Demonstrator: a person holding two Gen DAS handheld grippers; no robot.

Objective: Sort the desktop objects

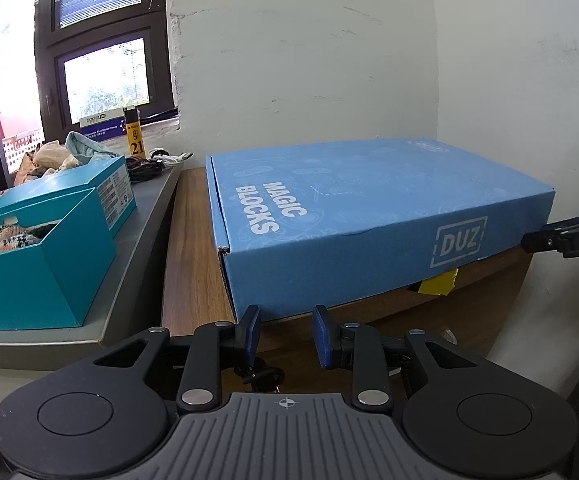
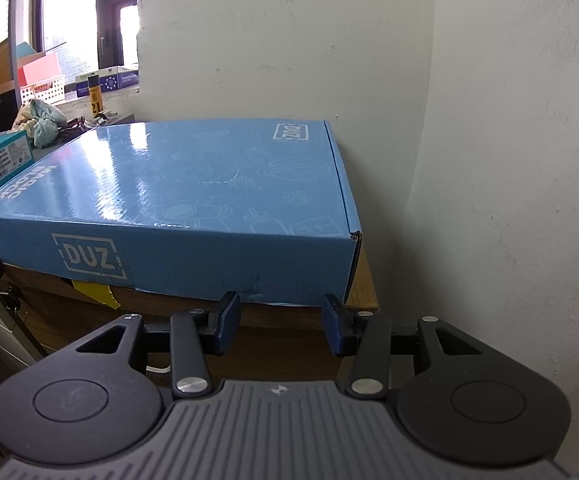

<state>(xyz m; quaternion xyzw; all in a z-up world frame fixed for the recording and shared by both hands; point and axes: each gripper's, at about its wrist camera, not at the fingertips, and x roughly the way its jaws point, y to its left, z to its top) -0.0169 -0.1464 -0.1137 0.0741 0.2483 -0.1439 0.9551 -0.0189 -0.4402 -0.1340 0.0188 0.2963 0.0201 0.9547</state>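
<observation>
A large flat blue "Magic Blocks" box [image 1: 369,208] lies closed on a small wooden cabinet top [image 1: 187,248]; it also shows in the right wrist view [image 2: 193,192]. My left gripper [image 1: 285,334] is open and empty, just in front of the box's near left part. My right gripper [image 2: 281,326] is open and empty, just in front of the box's near right corner. The right gripper's fingers [image 1: 569,236] show at the box's right end in the left wrist view. A yellow tape piece [image 1: 437,282] sticks out under the box.
To the left, a grey desk [image 1: 145,248] carries an open teal box [image 1: 29,272] with fabric items inside, its lid box [image 1: 101,184], crumpled cloths [image 1: 69,152], cables and a yellow-black can [image 1: 134,136]. White walls stand behind and right. A window is at the far left.
</observation>
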